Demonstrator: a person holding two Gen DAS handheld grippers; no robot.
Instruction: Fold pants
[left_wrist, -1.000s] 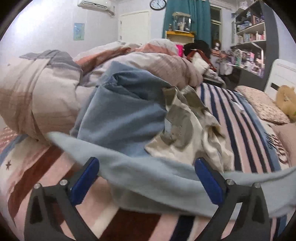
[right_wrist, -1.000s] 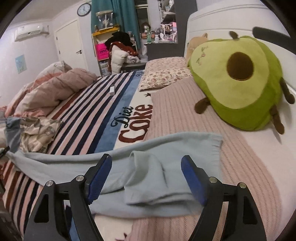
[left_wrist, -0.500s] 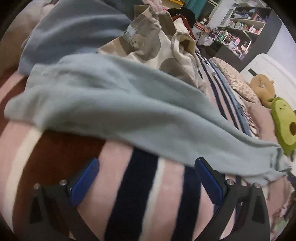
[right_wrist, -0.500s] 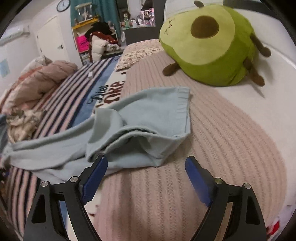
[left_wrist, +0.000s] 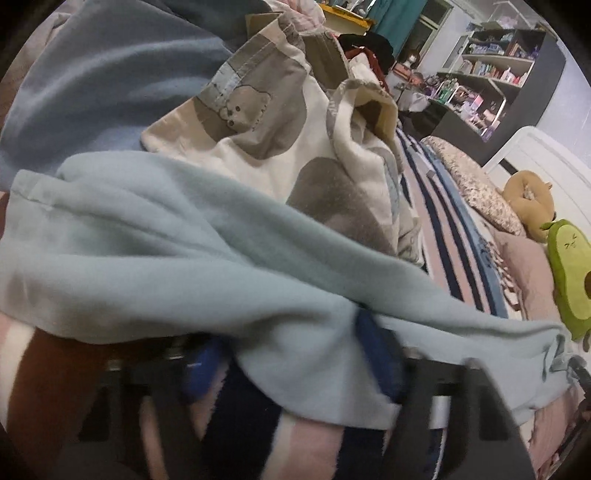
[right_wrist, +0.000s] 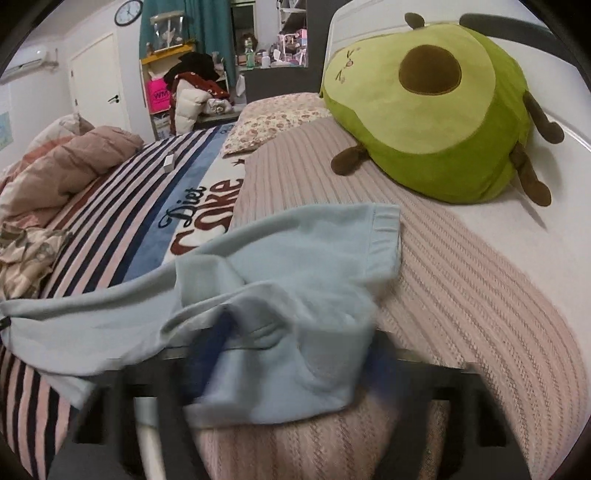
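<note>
The pale blue pants (left_wrist: 155, 258) lie stretched across the striped blanket (right_wrist: 122, 229), one end up on the ribbed pink throw (right_wrist: 461, 277) just short of the avocado plush (right_wrist: 436, 110), the other beside a bear-print garment (left_wrist: 258, 122). The left gripper (left_wrist: 291, 362) is closing with a fold of the pants between its blue pads (left_wrist: 376, 354), and the right gripper (right_wrist: 295, 358) is closing likewise on the bunched fabric near the avocado plush. Both are motion-blurred, so I cannot tell whether the pads already press the cloth.
</note>
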